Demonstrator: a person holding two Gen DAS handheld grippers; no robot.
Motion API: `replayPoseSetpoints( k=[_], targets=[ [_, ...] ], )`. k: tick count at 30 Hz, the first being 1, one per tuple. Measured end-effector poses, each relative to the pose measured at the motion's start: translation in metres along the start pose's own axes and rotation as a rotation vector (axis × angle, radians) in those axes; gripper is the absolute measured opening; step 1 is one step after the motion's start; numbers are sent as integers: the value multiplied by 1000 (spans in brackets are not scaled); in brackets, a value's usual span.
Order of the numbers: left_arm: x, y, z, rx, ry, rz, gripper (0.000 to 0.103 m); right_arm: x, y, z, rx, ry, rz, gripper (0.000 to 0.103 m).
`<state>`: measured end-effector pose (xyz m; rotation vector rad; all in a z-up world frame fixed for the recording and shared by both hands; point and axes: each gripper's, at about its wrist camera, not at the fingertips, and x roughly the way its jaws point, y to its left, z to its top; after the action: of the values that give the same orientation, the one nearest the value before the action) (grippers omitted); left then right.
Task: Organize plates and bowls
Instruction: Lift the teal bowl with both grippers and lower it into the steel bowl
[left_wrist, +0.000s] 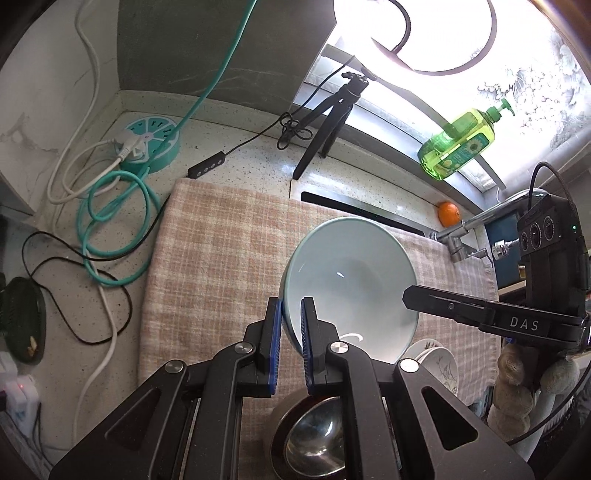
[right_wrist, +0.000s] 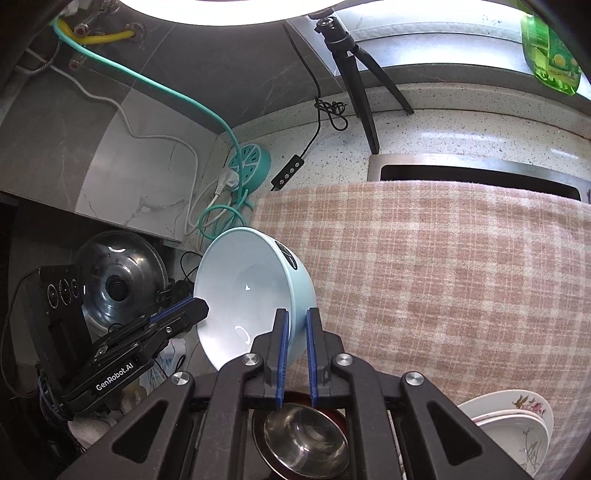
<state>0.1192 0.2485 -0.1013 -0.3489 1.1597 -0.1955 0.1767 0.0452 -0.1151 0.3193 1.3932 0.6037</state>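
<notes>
A pale blue bowl (left_wrist: 351, 280) is held in the air over the checked cloth (left_wrist: 221, 258), gripped from both sides. My left gripper (left_wrist: 291, 314) is shut on its left rim. My right gripper (right_wrist: 296, 325) is shut on its opposite rim; the bowl also shows in the right wrist view (right_wrist: 251, 288). The right gripper enters the left wrist view at the right (left_wrist: 410, 295), and the left gripper enters the right wrist view at the left (right_wrist: 199, 308). Below the grippers lies a steel bowl (right_wrist: 303, 439) in a dark red bowl. White flowered plates (right_wrist: 517, 424) are stacked to the right.
A black tripod (left_wrist: 328, 122), a teal round power strip (left_wrist: 147, 144) with looped cables, a green soap bottle (left_wrist: 458, 144), an orange (left_wrist: 448, 213) and a tap (left_wrist: 476, 225) surround the cloth. A glass pot lid (right_wrist: 118, 284) lies at the left.
</notes>
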Motion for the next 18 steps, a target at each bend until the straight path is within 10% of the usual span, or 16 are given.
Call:
replayPoseSetpoints(
  k=[18],
  targets=[
    [-15, -14, -59, 12, 19, -31, 9, -9, -9, -72, 14, 37, 2, 9]
  ],
)
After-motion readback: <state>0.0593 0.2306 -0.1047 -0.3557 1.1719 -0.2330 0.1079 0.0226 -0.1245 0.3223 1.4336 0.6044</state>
